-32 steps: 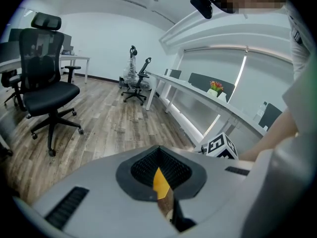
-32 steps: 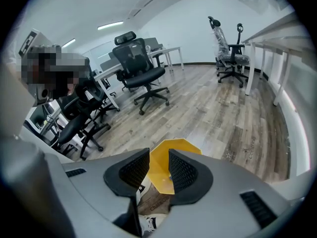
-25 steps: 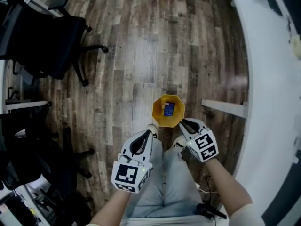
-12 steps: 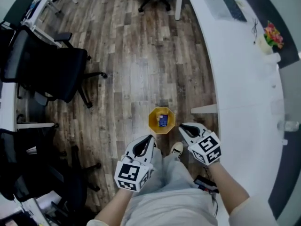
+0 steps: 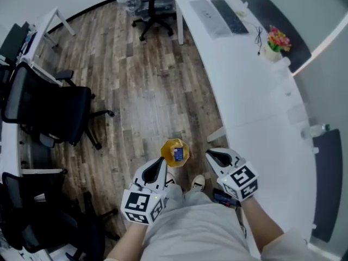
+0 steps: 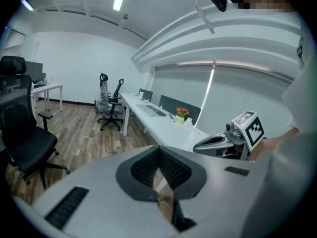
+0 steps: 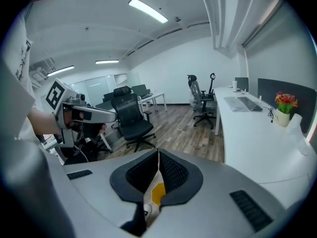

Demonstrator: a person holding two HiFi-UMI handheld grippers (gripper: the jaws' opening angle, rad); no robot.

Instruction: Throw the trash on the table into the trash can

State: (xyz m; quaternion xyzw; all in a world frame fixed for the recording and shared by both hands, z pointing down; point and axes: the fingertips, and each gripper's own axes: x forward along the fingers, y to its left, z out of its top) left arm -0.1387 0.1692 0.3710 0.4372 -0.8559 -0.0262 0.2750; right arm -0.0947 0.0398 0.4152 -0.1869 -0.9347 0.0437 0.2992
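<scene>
Planked wooden floor (image 5: 147, 91) spreads out ahead of my left fingers (image 5: 156, 168). Well off to their left stands a black office chair (image 5: 51, 113) on castors, and a second chair (image 5: 149, 4) sits far ahead. Far beyond my right fingers (image 5: 220, 157), along the white counter (image 5: 244, 91), lie a dark keyboard (image 5: 231, 15) and a pot of flowers (image 5: 276, 41).
</scene>
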